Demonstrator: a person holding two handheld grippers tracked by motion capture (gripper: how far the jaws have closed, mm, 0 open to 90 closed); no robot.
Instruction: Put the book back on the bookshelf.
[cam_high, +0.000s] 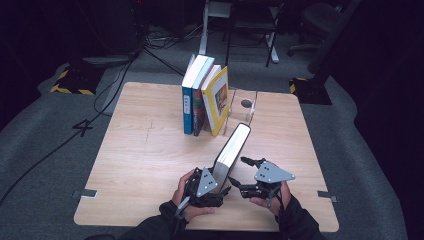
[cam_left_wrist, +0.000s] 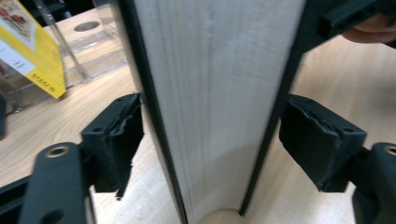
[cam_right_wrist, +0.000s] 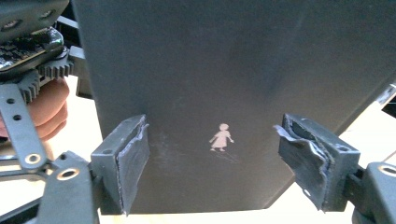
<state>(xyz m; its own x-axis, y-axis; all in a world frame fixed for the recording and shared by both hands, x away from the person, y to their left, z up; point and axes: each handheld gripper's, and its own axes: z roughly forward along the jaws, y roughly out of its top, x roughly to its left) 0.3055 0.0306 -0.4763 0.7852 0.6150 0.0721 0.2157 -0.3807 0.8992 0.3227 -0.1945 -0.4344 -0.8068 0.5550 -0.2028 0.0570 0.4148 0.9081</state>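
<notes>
black hardback (cam_high: 233, 148) stands near the table's (cam_high: 140, 165) front edge, white page block up, small pale figure on its cover (cam_right_wrist: 221, 137). our left gripper (cam_left_wrist: 210, 140) straddles it, pads just clear of the covers; right gripper (cam_right_wrist: 212, 161) gapes wide before the cover, holding nothing. behind: leaning row of books (cam_high: 205, 100), clear bookend (cam_high: 244, 106).

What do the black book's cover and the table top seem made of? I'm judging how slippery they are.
Black thick book: cover looks like matte, smooth board, faintly scuffed around a small pale figure; pages are plain paper. Light wooden table top: probably wood or laminate, with visible grain and a dull sheen.
</notes>
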